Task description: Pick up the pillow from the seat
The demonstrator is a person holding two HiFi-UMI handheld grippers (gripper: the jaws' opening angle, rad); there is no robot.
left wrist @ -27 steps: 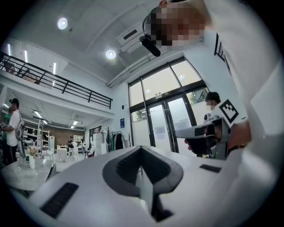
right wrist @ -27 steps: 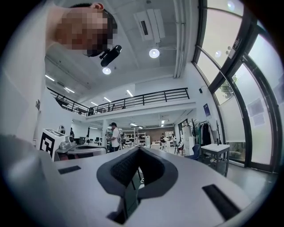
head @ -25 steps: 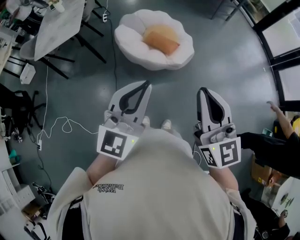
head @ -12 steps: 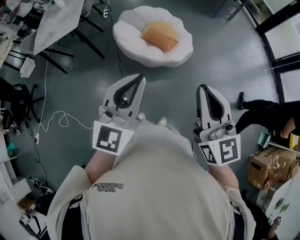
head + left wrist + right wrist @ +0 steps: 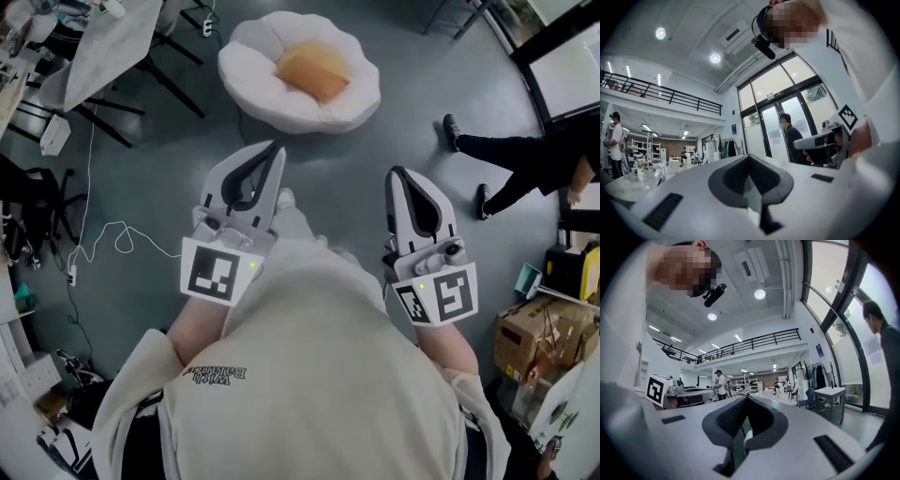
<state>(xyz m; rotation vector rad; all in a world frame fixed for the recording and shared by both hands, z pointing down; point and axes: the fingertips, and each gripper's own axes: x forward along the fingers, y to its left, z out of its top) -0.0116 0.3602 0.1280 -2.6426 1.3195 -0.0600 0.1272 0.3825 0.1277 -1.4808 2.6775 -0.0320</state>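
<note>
An orange pillow [image 5: 312, 70] lies in the hollow of a white flower-shaped floor seat [image 5: 246, 82] at the top of the head view. My left gripper [image 5: 277, 147] and right gripper [image 5: 397, 173] are held in front of the person's chest. Both point toward the seat and are well short of it. Each has its jaws shut, tips together, with nothing between them. In the left gripper view the left gripper [image 5: 749, 157] points out across the room. The right gripper [image 5: 746, 397] does the same in its own view. Neither gripper view shows the pillow.
A white table [image 5: 112, 42] on black legs stands at the top left, with a white cable [image 5: 112, 246] trailing over the grey floor below it. Another person's legs [image 5: 511, 155] cross the floor at the right. A cardboard box [image 5: 530, 337] sits at the right edge.
The seat and pillow have drifted a little left in the view. Both grippers stayed shut, with the left tip slightly higher. The other person at the right has walked further into view.
</note>
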